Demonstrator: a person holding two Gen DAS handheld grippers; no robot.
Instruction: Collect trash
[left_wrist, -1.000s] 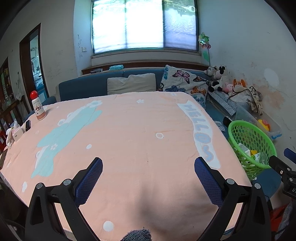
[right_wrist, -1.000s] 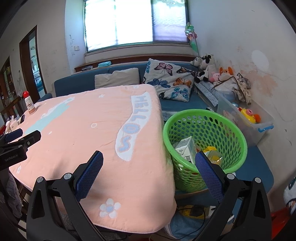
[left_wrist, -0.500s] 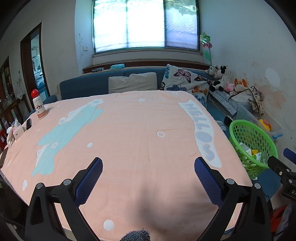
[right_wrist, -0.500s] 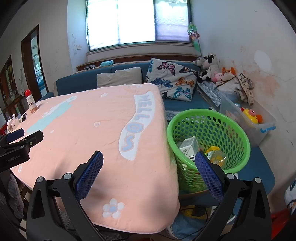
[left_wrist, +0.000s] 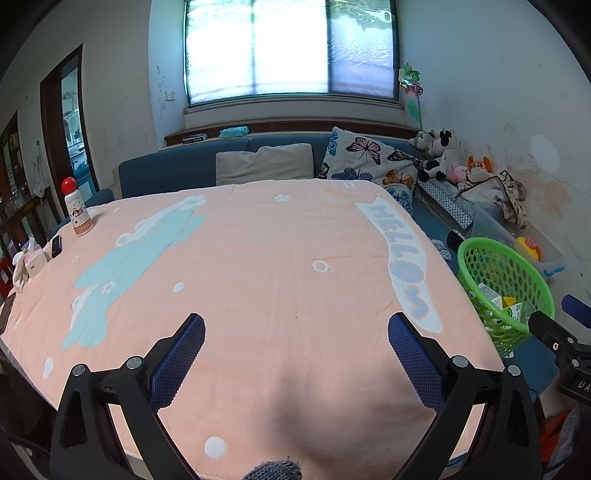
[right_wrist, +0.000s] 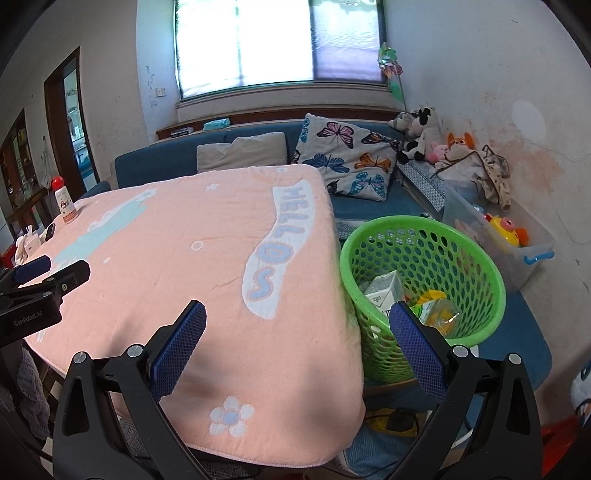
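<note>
A green mesh basket (right_wrist: 476, 258) stands on the floor at the table's right edge; it also shows in the left wrist view (left_wrist: 476, 254). Inside lie a white carton (right_wrist: 382, 290), a yellow-green carton (right_wrist: 428, 301) and a clear wrapper. My left gripper (left_wrist: 295, 350) is open and empty above the near part of the pink tablecloth (left_wrist: 258, 266). My right gripper (right_wrist: 297, 338) is open and empty above the table's near right corner, its right finger in front of the basket.
A red-capped bottle (left_wrist: 77, 210), a phone and a tissue box sit at the table's far left. A blue sofa (left_wrist: 177, 170) with pillows stands behind. Plush toys and a clear storage bin (right_wrist: 517, 236) line the right wall.
Both views have shifted slightly, the basket sliding a little right in the right wrist view. Both grippers stay open and empty.
</note>
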